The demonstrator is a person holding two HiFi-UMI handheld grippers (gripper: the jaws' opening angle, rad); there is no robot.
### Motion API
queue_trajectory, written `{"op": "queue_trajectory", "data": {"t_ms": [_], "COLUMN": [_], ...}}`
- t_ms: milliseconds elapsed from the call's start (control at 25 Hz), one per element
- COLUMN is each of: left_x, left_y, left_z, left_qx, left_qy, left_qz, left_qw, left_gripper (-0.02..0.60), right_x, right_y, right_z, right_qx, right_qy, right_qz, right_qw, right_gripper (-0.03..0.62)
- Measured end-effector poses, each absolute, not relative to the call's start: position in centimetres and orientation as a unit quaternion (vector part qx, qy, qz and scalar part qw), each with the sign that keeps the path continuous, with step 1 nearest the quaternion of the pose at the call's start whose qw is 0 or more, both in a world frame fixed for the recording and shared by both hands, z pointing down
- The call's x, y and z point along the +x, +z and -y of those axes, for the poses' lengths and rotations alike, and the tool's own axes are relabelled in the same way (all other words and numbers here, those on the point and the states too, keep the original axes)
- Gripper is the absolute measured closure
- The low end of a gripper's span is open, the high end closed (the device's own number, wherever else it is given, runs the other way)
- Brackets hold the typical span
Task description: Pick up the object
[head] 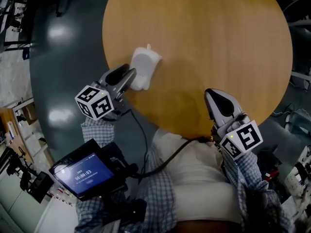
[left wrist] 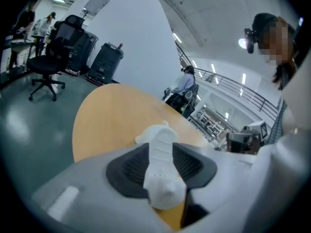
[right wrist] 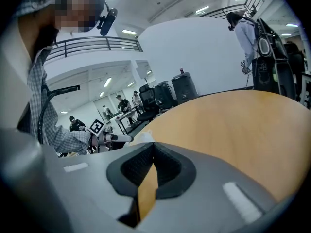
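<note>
One pair, the left tongs (head: 130,74), is opening around the white object (head: 145,67), which points toward 12 o'clock; the right tongs (head: 211,94) sit clenched, empty, at its 4 o'clock.

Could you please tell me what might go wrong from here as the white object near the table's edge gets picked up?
1. The left gripper's jaws are opening with only one end of the white object between them. A lift now would likely leave it behind or let it slip.
2. The object lies close to the table's edge, so a nudge from the gripper might push it off.
</note>
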State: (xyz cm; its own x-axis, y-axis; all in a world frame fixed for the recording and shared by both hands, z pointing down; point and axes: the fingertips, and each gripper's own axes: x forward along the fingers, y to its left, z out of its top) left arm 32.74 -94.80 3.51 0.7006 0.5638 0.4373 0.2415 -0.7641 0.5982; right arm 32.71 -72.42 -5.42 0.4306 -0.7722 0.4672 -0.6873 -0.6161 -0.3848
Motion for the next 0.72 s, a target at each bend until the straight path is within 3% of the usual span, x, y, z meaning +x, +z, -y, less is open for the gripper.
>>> {"op": "queue_trajectory", "data": {"t_ms": [440,560,720], "left_x": [32.8,33.1,33.2], "left_y": [5.4,5.6,4.9], "left_z": [92.5,91.9,91.9], "left_qx": [0.859,0.854,0.849], "left_qy": [0.379,0.391,0.374], "left_qz": [-0.275,-0.283,-0.284], "left_qw": [0.206,0.192,0.242], "left_gripper": [0.368,0.393,0.451], "right_x": [32.2,32.0,31.8], "right_y": [-5.1,-4.9,-5.0], "right_z": [70.9,70.8,70.9], "right_qx": [-0.848,-0.848,-0.849], "right_qy": [-0.334,-0.337,-0.334], "right_qz": [-0.404,-0.401,-0.401], "right_qw": [0.078,0.08,0.081], "right_gripper": [0.589,0.589,0.588]}}
